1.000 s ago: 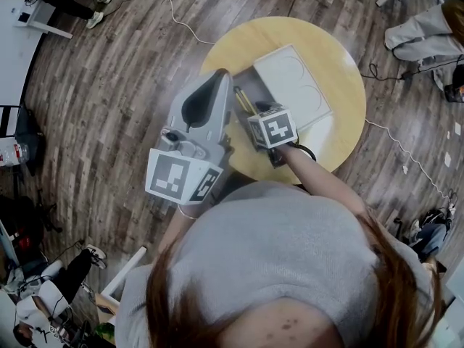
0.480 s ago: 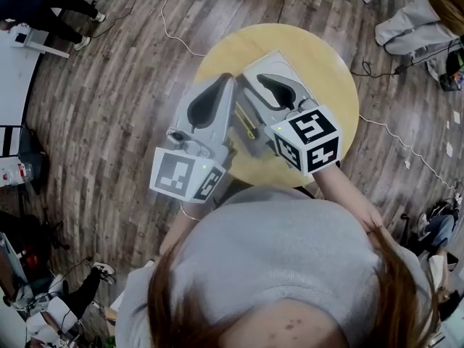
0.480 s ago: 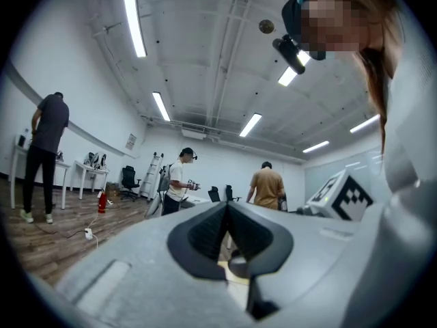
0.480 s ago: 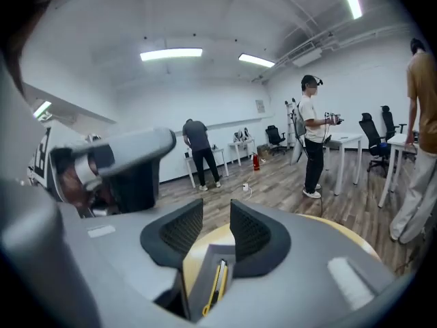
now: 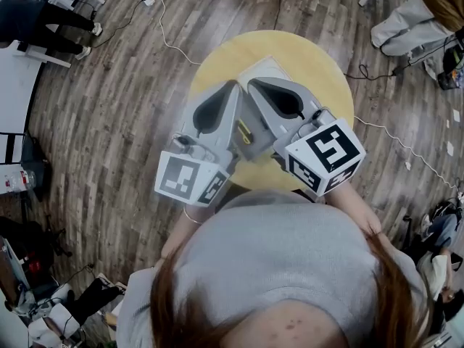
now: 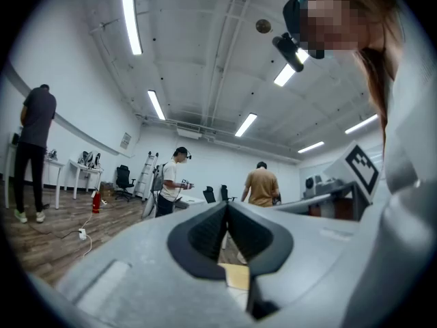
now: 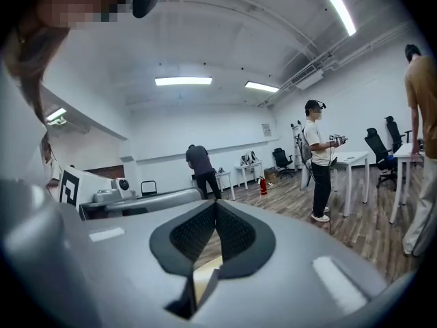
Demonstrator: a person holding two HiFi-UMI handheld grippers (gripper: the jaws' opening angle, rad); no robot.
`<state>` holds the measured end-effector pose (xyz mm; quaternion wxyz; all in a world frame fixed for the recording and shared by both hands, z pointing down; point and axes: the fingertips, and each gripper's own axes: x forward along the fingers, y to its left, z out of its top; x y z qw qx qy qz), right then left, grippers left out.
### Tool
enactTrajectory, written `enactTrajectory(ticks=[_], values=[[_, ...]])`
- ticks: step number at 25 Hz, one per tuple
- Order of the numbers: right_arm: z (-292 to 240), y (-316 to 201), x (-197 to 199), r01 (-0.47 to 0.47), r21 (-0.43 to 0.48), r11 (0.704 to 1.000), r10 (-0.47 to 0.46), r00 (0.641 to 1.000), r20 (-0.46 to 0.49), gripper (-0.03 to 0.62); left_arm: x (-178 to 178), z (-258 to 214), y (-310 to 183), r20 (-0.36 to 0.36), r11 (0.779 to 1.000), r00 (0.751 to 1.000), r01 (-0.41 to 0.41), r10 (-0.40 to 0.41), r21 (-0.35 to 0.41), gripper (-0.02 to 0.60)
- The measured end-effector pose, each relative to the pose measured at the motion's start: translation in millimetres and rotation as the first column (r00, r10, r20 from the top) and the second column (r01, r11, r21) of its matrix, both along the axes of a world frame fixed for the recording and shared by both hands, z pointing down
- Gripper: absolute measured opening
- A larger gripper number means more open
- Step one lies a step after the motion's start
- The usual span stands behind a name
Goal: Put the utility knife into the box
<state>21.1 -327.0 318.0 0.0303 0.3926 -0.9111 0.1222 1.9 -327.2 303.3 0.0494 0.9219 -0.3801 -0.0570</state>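
Wood-plank flooring (image 5: 109, 100) runs under a round yellow table (image 5: 322, 71), with a white cable (image 5: 168, 31) trailing across the boards. From the head view, the person in a grey top (image 5: 275, 252) holds both grippers over the table. They sit side by side, pointing away from the body, with their tips close together.

The left gripper (image 5: 233, 83) has its jaws brought fully together. Its own view shows the ribbed pads meeting along a line, with nothing caught between them. The right gripper (image 5: 252, 81) is in the same state: its jaws have just been closing, the tips now meet, and nothing sits between the pads. Neither gripper has hold of anything.

Below the gap between the two grippers sits the grey box (image 5: 256, 146), open and mostly covered by the gripper bodies. Through that gap a short yellow-and-dark piece shows inside the box. It looks like the utility knife (image 5: 244, 131), and the rest of it is hidden. A corner of the pale lid (image 5: 267, 66) shows just beyond the gripper tips, toward the table's far side.

In the left gripper view, a person in a white shirt (image 6: 171, 183) and another in an orange shirt (image 6: 262, 186) stand farther off in the room.
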Motion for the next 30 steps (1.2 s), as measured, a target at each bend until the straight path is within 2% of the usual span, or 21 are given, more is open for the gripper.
enactTrajectory(ticks=[5, 10, 14, 18, 21, 25, 30], values=[[-12, 3, 15, 0.001, 0.028, 1.000, -0.002, 0.999, 0.032, 0.000, 13, -3, 4, 0.004, 1.000, 1.000, 0.002, -0.002, 0.004, 0.002], [-5, 12, 33, 0.053, 0.057, 0.997, -0.055, 0.998, 0.034, 0.003, 27, 1, 13, 0.030, 1.000, 0.999, 0.020, -0.020, 0.017, 0.002], [-7, 21, 44, 0.077, 0.089, 0.993, -0.082, 0.995, 0.060, 0.003, 20, 8, 25, 0.030, 0.998, 0.998, 0.058, -0.059, 0.017, 0.002], [-13, 31, 41, 0.098, 0.137, 0.986, -0.100, 0.995, 0.013, 0.003, 9, 2, 38, 0.029, 0.996, 0.996, 0.082, -0.083, 0.034, 0.002], [-17, 39, 42, 0.083, 0.157, 0.984, -0.082, 0.997, -0.017, 0.003, 10, -5, 45, 0.018, 0.995, 0.997, 0.078, -0.079, 0.058, 0.002], [-24, 60, 46, 0.047, 0.168, 0.985, -0.046, 0.999, -0.009, 0.003, 12, -17, 64, 0.010, 0.994, 0.998, 0.060, -0.061, 0.093, 0.002], [-29, 98, 35, 0.004, 0.174, 0.985, -0.004, 1.000, 0.003, 0.003, -14, -19, 104, 0.016, 0.994, 0.998, 0.056, -0.057, 0.089, 0.002]])
